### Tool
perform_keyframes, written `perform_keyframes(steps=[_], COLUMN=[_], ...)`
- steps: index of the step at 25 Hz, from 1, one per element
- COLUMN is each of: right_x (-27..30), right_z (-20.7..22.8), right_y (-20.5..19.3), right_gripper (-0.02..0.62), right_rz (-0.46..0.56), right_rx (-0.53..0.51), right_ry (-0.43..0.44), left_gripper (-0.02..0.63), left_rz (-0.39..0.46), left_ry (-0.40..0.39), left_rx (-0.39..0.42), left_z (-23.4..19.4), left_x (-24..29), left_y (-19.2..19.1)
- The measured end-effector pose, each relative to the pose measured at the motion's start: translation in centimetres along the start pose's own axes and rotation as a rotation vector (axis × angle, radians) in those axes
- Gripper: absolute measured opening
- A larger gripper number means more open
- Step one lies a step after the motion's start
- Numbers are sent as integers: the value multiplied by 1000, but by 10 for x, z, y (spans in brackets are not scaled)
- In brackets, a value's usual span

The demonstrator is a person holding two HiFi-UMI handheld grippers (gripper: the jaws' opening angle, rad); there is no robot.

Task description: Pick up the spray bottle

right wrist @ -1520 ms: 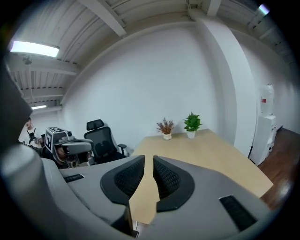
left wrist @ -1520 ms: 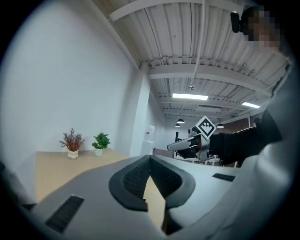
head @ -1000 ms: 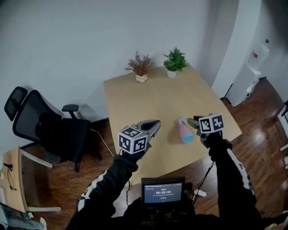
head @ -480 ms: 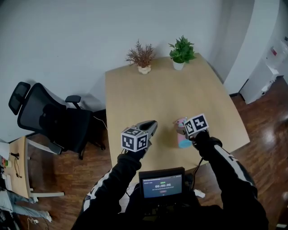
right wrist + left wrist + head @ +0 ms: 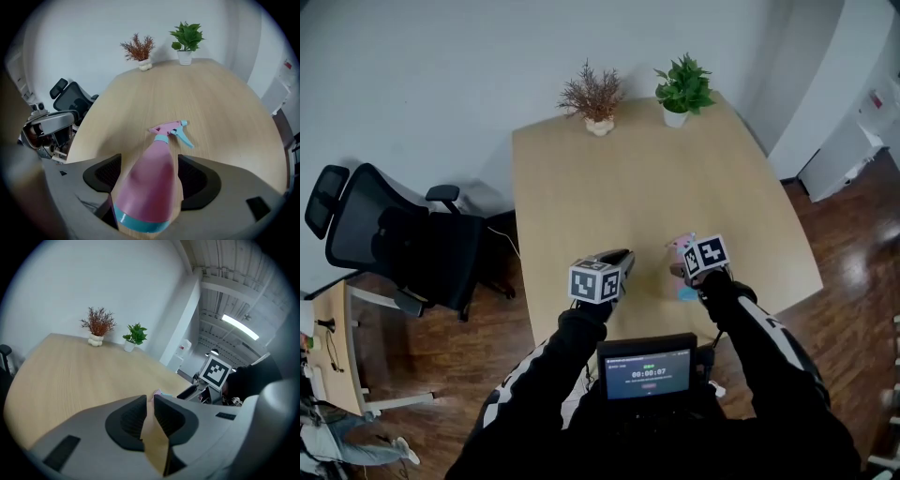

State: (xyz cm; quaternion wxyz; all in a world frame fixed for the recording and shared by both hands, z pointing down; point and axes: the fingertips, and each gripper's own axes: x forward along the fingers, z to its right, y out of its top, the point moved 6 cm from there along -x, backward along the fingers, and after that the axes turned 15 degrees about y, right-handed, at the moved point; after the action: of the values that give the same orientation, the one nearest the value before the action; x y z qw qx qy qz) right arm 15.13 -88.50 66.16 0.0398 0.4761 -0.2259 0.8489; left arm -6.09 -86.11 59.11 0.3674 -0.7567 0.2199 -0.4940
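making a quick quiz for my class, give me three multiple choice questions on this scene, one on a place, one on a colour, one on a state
1. Where does the green potted plant stand?
A. on a shelf
B. at the far edge of the table
C. on a windowsill

2. What colour is the body of the spray bottle?
A. pink
B. yellow
C. black

3. How is the spray bottle placed?
A. upright
B. hanging from a hook
C. lying on its side

Answers:
1. B, its white pot sits at the table's wall-side edge.
2. A, the body is pink, with a teal collar and base.
3. C, its side rests on the tabletop.
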Motion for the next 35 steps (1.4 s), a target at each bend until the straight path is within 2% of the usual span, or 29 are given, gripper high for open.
perform_keyframes(steps=[4, 7, 16, 20, 22, 25, 27, 28, 31, 35], right_x=[23, 40, 59, 63, 62, 49, 32, 21, -24, -93], right_z=[9, 8, 9, 5, 3, 6, 10, 10, 0, -19], right_y=[1, -2, -2, -2, -6, -11, -7, -4, 11, 25], right_gripper=[357, 386, 399, 397, 394, 391, 391, 391, 393, 393], right_rz=[-51, -60, -81, -90, -74, -6, 70, 112, 242, 401], right_rx=[29, 71, 108, 88, 87, 110, 117, 112, 49, -74], right_ry=[-29, -14, 33, 22, 45, 99, 128, 149, 209, 225], left_gripper=[60, 60, 60, 60, 60, 58, 4, 0, 0, 0], left_rz=[-22, -38, -38, -42, -42, -14, 21, 40, 108, 209], left_ry=[-23, -37, -101, -106, -101, -95, -89, -85, -82, -82], left_rx=[-12, -19, -8, -5, -7, -18, 10, 38, 93, 51], left_z=[-8, -14, -10, -10, -10, -10, -7, -5, 5, 14], left_x=[14, 17, 25, 25, 21, 11, 4, 0, -20, -51], left_y=[-7, -12, -21, -26, -28, -22, -13, -7, 12, 42])
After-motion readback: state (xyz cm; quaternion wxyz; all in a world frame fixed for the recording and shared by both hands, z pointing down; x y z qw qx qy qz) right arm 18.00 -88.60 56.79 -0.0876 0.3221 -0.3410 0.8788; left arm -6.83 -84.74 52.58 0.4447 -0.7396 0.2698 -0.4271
